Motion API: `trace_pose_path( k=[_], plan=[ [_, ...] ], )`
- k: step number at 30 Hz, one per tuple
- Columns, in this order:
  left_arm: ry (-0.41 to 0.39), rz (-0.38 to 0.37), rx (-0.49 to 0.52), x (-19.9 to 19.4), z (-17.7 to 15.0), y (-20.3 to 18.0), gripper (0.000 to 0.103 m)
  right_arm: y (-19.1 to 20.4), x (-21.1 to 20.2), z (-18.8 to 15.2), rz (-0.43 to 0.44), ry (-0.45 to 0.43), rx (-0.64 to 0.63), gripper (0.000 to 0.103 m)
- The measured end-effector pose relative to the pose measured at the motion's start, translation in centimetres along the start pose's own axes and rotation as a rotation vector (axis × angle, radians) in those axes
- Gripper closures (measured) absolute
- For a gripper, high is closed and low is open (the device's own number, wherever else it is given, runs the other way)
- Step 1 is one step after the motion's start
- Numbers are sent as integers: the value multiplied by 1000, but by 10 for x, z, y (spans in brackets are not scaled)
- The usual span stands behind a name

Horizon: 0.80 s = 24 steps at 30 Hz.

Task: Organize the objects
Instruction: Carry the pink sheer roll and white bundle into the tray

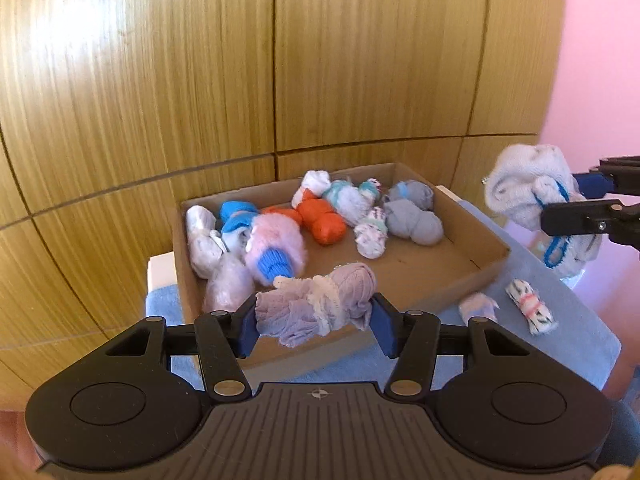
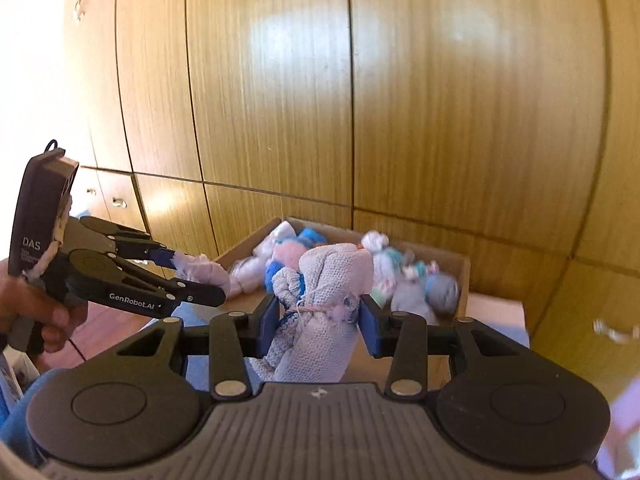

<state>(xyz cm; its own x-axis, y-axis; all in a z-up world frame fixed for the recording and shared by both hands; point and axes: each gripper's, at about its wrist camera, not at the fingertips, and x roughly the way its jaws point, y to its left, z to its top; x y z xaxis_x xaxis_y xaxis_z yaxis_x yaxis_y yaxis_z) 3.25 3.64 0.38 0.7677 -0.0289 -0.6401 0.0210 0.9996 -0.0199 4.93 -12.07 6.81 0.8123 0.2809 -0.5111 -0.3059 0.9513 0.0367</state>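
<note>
Lilac sock bundle (image 1: 316,304) pinched in the left gripper (image 1: 314,322), white bundle (image 2: 320,304) clamped in the right gripper (image 2: 320,320), both lifted clear, likely bound for the cardboard box (image 1: 472,276).

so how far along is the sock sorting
Done: about ten bundles already lie in the cardboard box. In hand: the left tongs grip a lilac sock bundle, and the right tongs a white one with blue trim. Left: two small bundles on the blue cloth, a pale one and a striped one.

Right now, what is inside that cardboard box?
The cardboard box holds rolled sock bundles, among them an orange bundle, a grey bundle and a pink fluffy bundle. Whatever lies beneath them is covered.
</note>
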Motion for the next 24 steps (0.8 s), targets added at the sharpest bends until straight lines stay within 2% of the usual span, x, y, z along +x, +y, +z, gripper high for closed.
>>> trace_pose_path(
  k=[6,12,20,24],
  plan=[
    [60,-3,68,35,12,-1,41,-10,61,15,84,62,-10,64],
    [115,19,73,69,10,6,41,-7,115,13,111,135,-8,64],
    [161,50,94,98,-3,14,41,-4,156,5,127,227,18,64],
    [158,53,101,101,-4,20,41,5,171,2,90,290,2,64]
  ],
)
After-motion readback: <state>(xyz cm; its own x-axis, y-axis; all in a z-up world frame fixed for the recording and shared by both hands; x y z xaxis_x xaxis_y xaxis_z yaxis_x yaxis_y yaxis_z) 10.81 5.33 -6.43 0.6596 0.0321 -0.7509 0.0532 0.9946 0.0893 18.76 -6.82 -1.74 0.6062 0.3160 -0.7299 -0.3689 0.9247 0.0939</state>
